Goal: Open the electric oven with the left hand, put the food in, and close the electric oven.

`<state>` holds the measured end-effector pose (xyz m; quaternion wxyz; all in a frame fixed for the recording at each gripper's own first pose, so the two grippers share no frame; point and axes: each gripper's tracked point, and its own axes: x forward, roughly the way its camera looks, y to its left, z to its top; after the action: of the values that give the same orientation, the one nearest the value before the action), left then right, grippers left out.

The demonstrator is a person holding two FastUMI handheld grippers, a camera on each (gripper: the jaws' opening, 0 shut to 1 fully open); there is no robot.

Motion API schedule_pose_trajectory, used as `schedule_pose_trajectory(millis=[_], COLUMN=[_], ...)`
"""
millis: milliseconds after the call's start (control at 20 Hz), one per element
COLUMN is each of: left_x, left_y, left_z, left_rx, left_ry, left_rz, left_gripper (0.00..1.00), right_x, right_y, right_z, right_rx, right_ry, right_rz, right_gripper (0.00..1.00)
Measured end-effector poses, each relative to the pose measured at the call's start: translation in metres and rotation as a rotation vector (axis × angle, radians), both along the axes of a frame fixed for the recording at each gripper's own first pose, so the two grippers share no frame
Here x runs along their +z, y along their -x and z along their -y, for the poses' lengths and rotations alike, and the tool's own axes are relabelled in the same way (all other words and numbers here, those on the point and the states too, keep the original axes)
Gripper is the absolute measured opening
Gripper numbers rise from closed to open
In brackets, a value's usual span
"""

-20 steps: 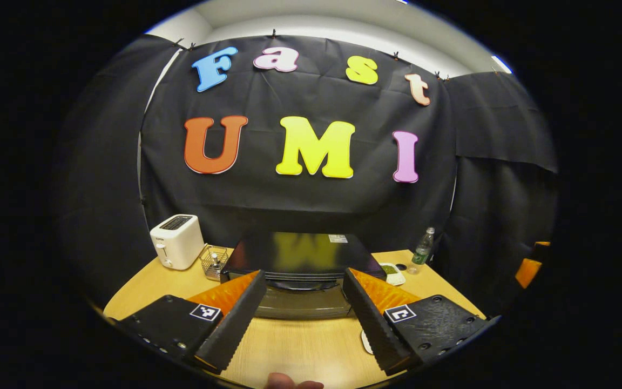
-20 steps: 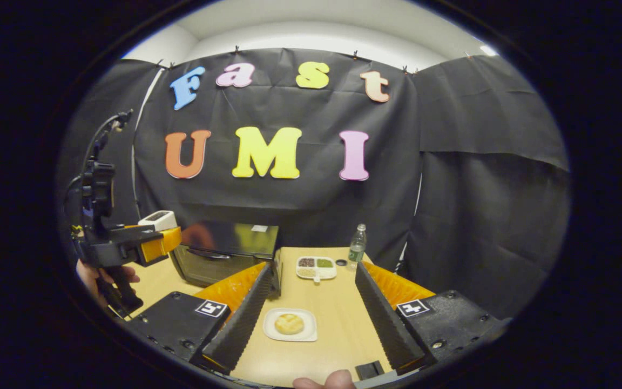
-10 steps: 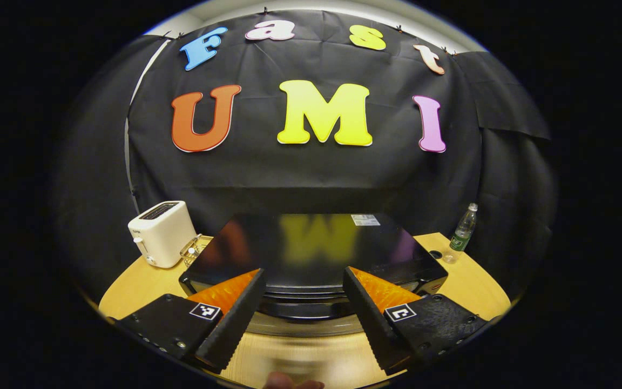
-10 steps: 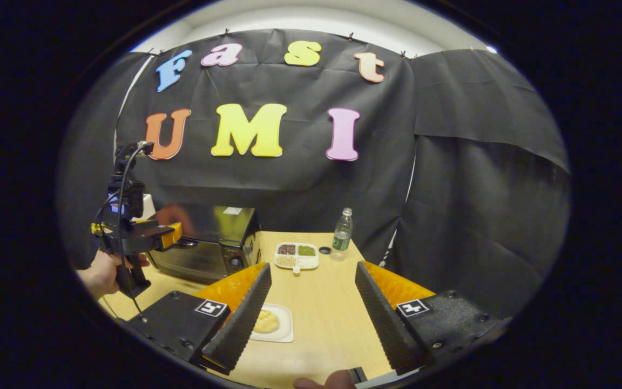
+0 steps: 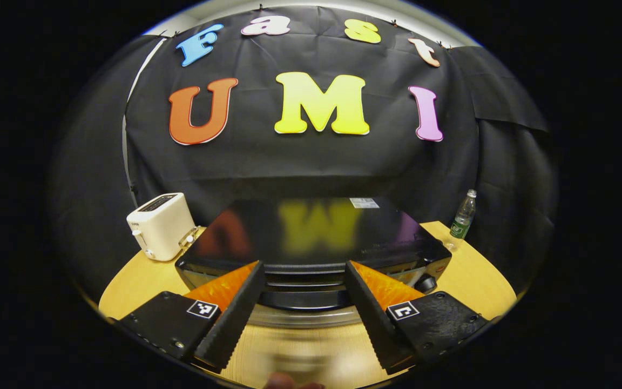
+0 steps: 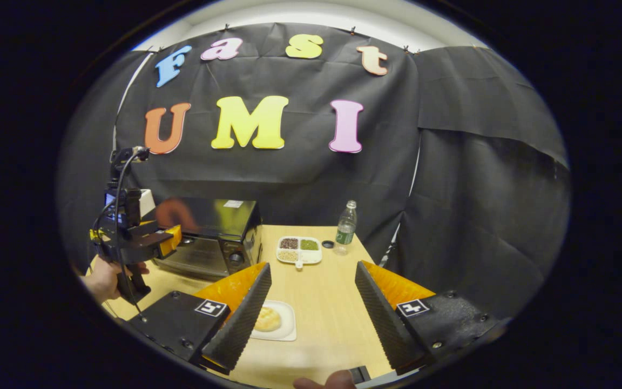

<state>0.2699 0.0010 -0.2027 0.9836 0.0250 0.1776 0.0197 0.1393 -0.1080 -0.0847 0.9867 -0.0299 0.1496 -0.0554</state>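
From my left gripper (image 5: 303, 310) I see its two black ribbed fingers spread wide apart, with nothing between them but the front of the glossy black electric oven (image 5: 311, 237). The oven sits dead ahead and close, its dark curved door handle (image 5: 303, 300) lying just past the fingertips and spanning the gap between them; I cannot tell whether either finger touches it. The oven door looks closed. A round black control knob (image 5: 426, 282) shows beyond my right-hand finger. Off past the left finger, beside the oven, stands a white two-slot toaster (image 5: 161, 226). Far out past the right finger, at the back of the light wooden table (image 5: 473, 275), is a clear plastic bottle with a green label (image 5: 463, 215).

From my right gripper (image 6: 311, 308) the fingers are likewise held wide apart and hold nothing. The food, a round golden bun (image 6: 266, 319) on a white square plate (image 6: 285, 327), lies on the table just beside and partly behind the left finger. Further ahead sits a white divided dish of grains and beans (image 6: 299, 250), with the bottle next to it. Off to the left a hand (image 6: 103, 278) grips the other gripper, pointed at the oven front.
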Motion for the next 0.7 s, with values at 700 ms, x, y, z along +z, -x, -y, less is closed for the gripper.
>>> schedule_pose_trajectory(millis=[700], left_x=[-0.136], left_y=[0.129], left_z=[-0.013], left_rx=[0.041], left_ry=[0.167], left_rz=[-0.379], left_gripper=[0.95], right_x=[-0.018], right_y=[0.053], right_z=[-0.006], right_rx=[0.004], right_ry=[0.032], right_rz=[-0.035], right_gripper=[0.99])
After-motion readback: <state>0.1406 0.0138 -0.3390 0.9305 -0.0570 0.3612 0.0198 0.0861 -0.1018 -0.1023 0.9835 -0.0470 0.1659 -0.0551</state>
